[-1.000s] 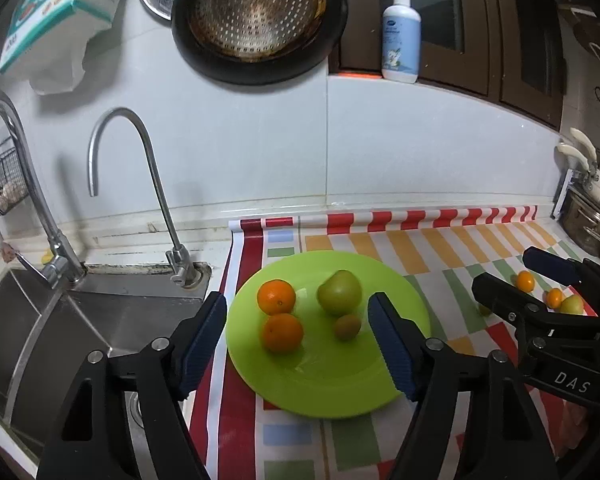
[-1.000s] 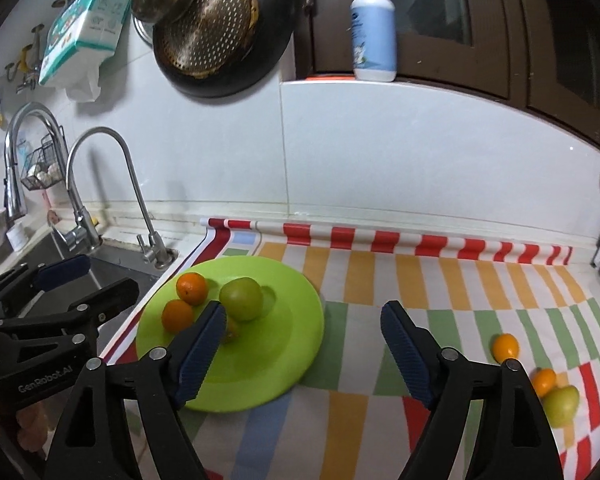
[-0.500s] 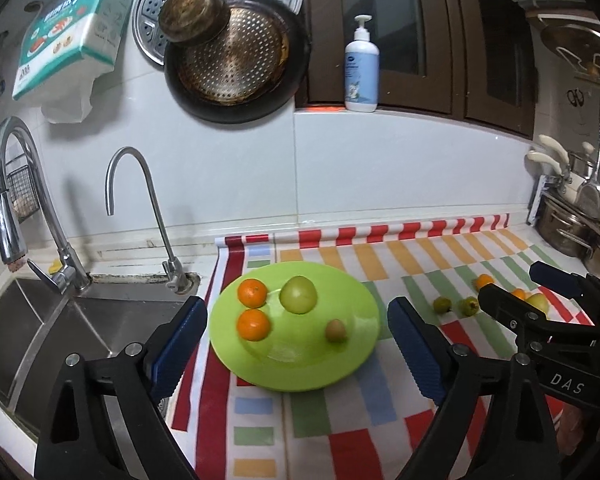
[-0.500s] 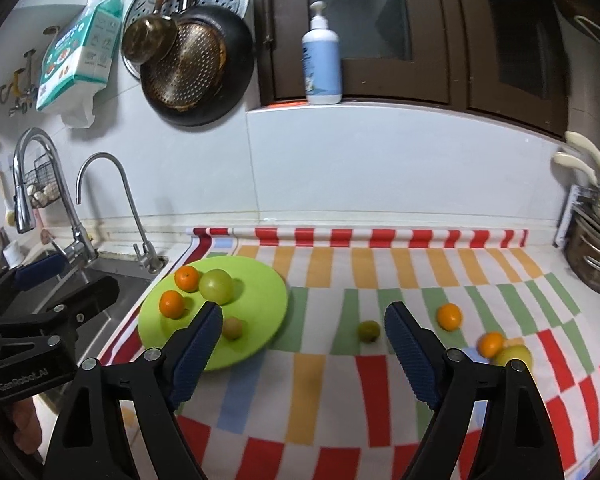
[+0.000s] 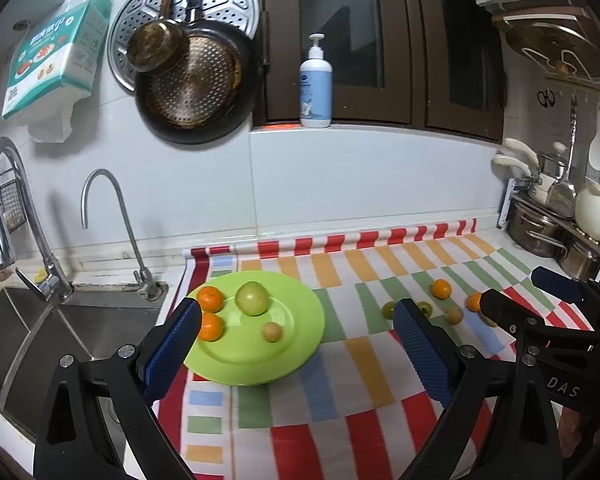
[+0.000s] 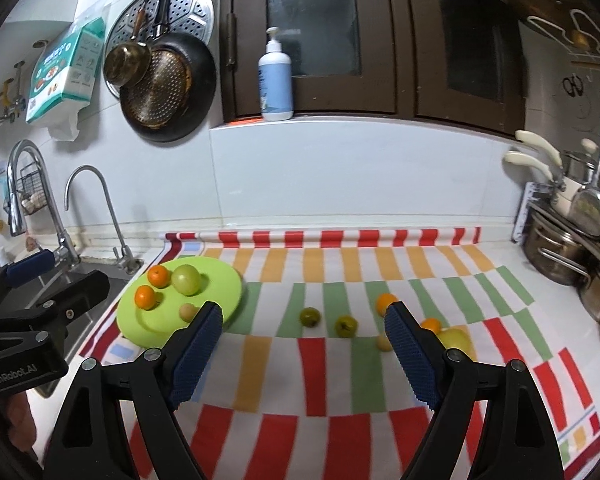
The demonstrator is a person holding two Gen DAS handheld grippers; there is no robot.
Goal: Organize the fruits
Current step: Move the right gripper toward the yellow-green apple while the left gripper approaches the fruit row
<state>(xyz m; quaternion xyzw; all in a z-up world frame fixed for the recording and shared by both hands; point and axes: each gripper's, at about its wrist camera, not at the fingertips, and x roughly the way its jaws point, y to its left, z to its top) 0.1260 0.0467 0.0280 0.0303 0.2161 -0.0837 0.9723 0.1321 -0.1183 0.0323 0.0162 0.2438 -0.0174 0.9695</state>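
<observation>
A lime green plate (image 5: 296, 340) (image 6: 220, 280) lies on the striped mat by the sink. On it are two oranges (image 5: 211, 298) (image 6: 158, 275), a green apple (image 5: 252, 298) (image 6: 186, 279) and a small tan fruit (image 5: 271, 332) (image 6: 187, 312). Several loose fruits lie on the mat to the right: small green ones (image 6: 310, 317), oranges (image 5: 441, 289) (image 6: 386, 301), a tan one (image 5: 455, 315) and a yellow-green apple (image 6: 456, 340). My left gripper (image 5: 296, 354) is open and empty, above the plate's near edge. My right gripper (image 6: 302, 354) is open and empty, short of the loose fruits.
A sink (image 5: 60, 332) with two taps (image 5: 100, 216) is at the left. Steel pots (image 6: 556, 248) stand on a rack at the right. Pans hang on the wall (image 5: 192, 88) and a soap bottle (image 5: 316, 84) stands on the ledge.
Both grippers have pulled back and up from the counter. The plate and fruits look smaller, and more loose fruits have come into view. Both stay open.
</observation>
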